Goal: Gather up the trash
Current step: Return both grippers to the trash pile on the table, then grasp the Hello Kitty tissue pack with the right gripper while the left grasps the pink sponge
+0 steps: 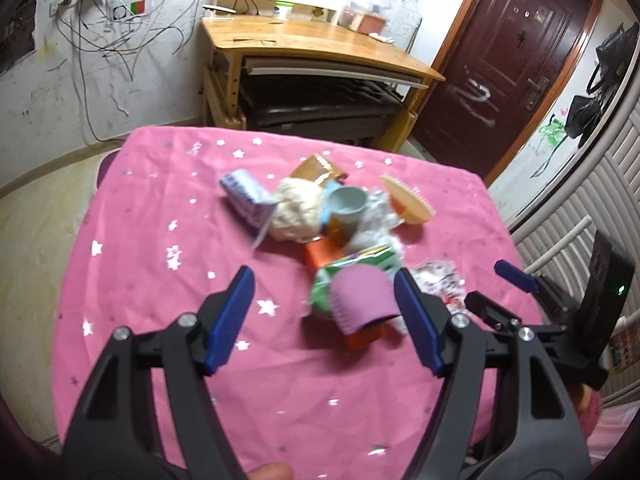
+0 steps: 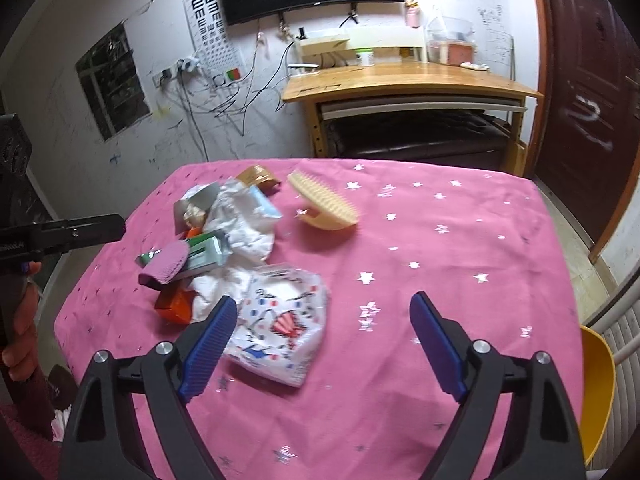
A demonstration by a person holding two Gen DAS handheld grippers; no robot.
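left tongs (image 1: 324, 300): spread wide, empty, aimed at trash pile (image 1: 320, 216) for pickup.
right tongs (image 2: 320, 328): spread wide, empty, over printed wrapper (image 2: 280, 320).
desk (image 2: 460, 260): trash uncollected.

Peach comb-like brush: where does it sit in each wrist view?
Left wrist: peach brush at the pile's far right edge, right of the blue cup.
Right wrist: upper centre, right of the pile.
Shared landmark: wooden desk behind the table.
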